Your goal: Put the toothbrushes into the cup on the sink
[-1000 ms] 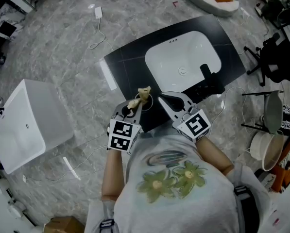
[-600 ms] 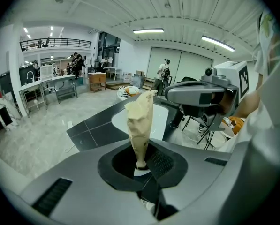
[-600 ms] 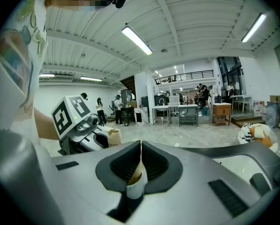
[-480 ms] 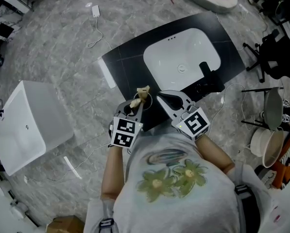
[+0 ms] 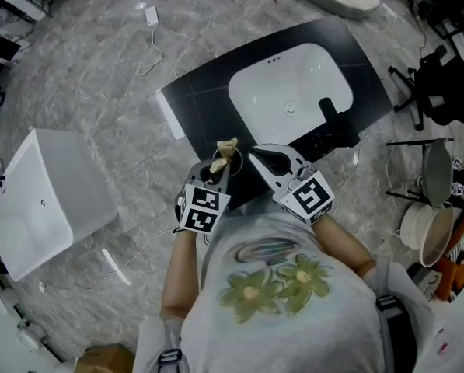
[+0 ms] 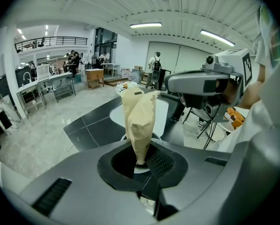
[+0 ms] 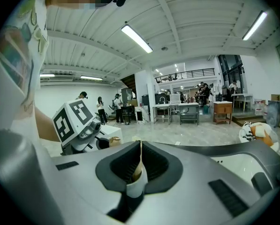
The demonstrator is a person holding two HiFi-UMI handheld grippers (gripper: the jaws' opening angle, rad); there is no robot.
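Observation:
A toothbrush in tan paper wrapping [image 6: 140, 121] stands upright between the jaws of my left gripper [image 6: 140, 156], which is shut on its lower part. Just under the jaws a white rim [image 6: 140, 169] shows, apparently the cup's. In the head view the wrapped toothbrush [image 5: 226, 151] pokes up from the left gripper [image 5: 220, 166] over the near edge of the black counter [image 5: 200, 103]. My right gripper [image 5: 255, 157] hovers a short way to the right, jaws shut to a point, with nothing seen in it. In the right gripper view its jaws [image 7: 140, 161] meet.
The white sink basin [image 5: 290, 92] is set in the counter, with a black faucet [image 5: 330, 116] at its right. A white box [image 5: 45, 200] stands on the marble floor to the left, cables trail across the floor, and chairs and a stool [image 5: 422, 235] crowd the right.
The left gripper has edged slightly forward with the wrapped toothbrush. The right gripper has stayed where it was.

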